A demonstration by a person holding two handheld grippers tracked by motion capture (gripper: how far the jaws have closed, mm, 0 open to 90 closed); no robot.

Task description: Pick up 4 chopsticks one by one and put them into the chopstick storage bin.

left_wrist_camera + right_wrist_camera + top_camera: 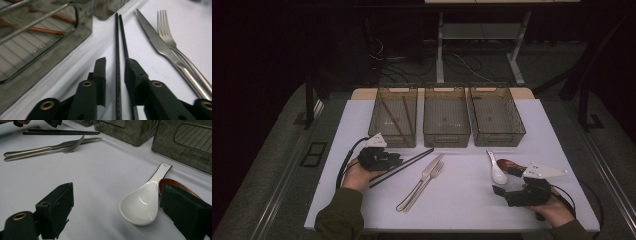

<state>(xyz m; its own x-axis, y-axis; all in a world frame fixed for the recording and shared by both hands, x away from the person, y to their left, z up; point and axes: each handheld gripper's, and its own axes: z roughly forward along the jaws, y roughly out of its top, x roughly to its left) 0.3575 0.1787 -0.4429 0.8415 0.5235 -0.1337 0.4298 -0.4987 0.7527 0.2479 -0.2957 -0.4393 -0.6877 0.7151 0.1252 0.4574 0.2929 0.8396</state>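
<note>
A pair of black chopsticks (pixel 412 162) (pixel 117 37) lies slantwise on the white table. My left gripper (pixel 396 161) (pixel 116 60) straddles their near end: both sticks run between its jaws, and a gap shows beside the left jaw. A knife (pixel 428 174) (pixel 152 37) and a fork (pixel 426 186) (pixel 165 30) lie side by side at the centre. At the right, a white ceramic spoon (pixel 498 171) (pixel 141 205) lies next to a brown spoon (pixel 511 164) (pixel 175 183). My right gripper (pixel 507 181) (pixel 118 188) stands wide open just in front of the spoons, holding nothing.
Three translucent grey bins (pixel 394 131) (pixel 446 134) (pixel 497 134) stand in a row at the back of the table. The left one (pixel 50 52) holds brown chopsticks (pixel 404 117) (pixel 50 31). The table's front edge (pixel 452 229) is close to both hands.
</note>
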